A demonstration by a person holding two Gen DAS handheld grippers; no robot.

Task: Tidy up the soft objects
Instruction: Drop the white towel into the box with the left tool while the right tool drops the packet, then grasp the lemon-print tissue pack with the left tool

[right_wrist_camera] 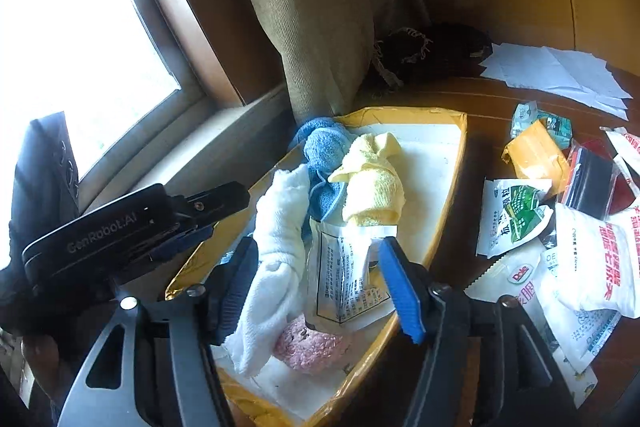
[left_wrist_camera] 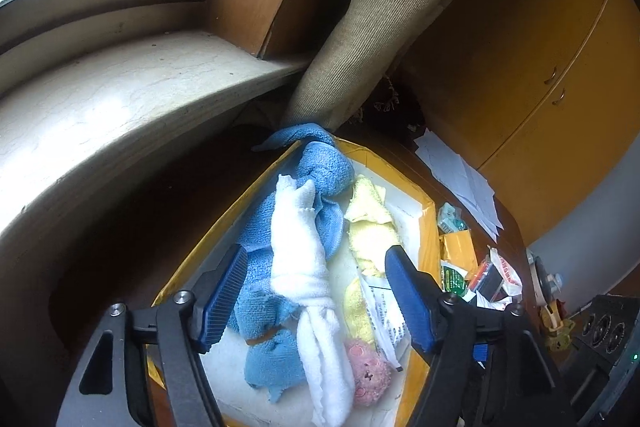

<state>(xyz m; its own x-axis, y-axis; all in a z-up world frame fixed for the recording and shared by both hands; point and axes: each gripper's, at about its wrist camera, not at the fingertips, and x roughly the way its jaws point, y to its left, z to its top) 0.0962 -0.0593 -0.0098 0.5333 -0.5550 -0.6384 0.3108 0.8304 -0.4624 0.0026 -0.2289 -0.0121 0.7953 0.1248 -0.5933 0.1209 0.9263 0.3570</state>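
Note:
A yellow-rimmed box (left_wrist_camera: 426, 223) (right_wrist_camera: 460, 147) with a white lining holds a blue towel (left_wrist_camera: 320, 167) (right_wrist_camera: 320, 147), a rolled white towel (left_wrist_camera: 296, 247) (right_wrist_camera: 280, 227), a yellow cloth (left_wrist_camera: 368, 223) (right_wrist_camera: 372, 179), a pink plush ball (left_wrist_camera: 368, 371) (right_wrist_camera: 308, 343) and a printed white packet (left_wrist_camera: 384, 311) (right_wrist_camera: 344, 275). My left gripper (left_wrist_camera: 316, 297) (right_wrist_camera: 204, 219) hangs open over the white and blue towels, its pads clear of them. My right gripper (right_wrist_camera: 318, 285) is open too. The packet and the white towel's end lie between its fingers, unpressed.
Several snack packets (right_wrist_camera: 512, 219) and loose papers (right_wrist_camera: 560, 71) lie on the brown table right of the box. A beige curtain (right_wrist_camera: 320, 27) hangs behind it, beside a stone window sill (left_wrist_camera: 120, 107). A yellow cabinet (left_wrist_camera: 540, 47) stands at the back right.

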